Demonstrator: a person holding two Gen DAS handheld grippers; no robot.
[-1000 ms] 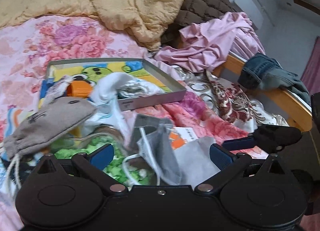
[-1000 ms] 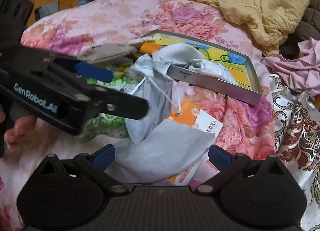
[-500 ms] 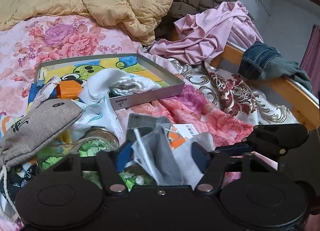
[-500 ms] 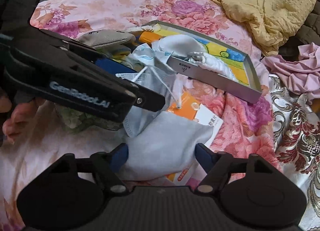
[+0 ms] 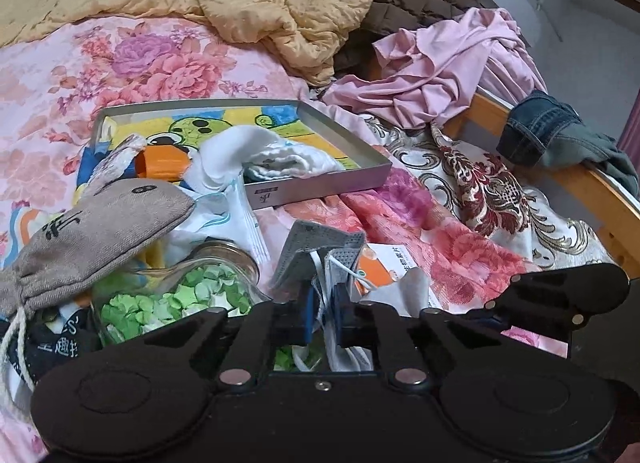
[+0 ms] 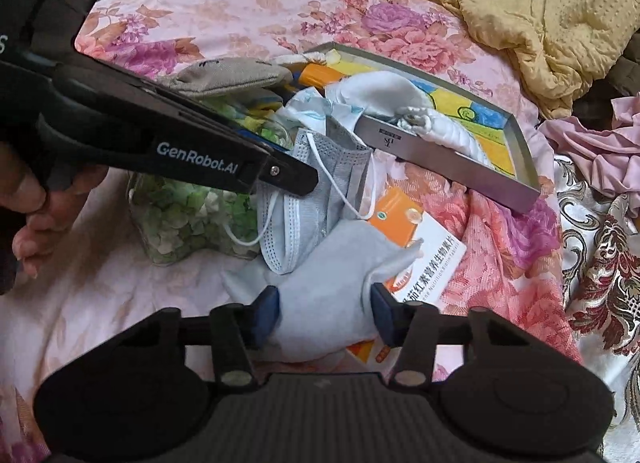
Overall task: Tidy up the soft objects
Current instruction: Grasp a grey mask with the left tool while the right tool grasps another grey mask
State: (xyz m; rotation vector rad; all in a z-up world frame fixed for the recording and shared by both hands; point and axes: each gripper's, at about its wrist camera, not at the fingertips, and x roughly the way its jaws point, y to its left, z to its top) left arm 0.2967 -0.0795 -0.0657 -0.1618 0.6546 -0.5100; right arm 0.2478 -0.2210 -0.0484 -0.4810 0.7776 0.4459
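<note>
Grasp step: left hand-held gripper (image 5: 322,309) closing, pinching the grey mask (image 5: 320,253); right hand-held gripper (image 6: 326,313) closing around the grey cloth (image 6: 328,303); next, lift both clear.

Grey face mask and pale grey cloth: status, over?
Left gripper closing on grey face mask. Right gripper closing around pale grey cloth. Glass jar of green bits alongside.

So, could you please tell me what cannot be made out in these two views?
- Left wrist view: the lower part of the grey face mask is hidden behind the closing left gripper.
- Right wrist view: the pale grey cloth between the closing right gripper pads is cut off by the gripper body; contact unclear.
- Right wrist view: the jar of green bits is partly covered by the left gripper.
</note>
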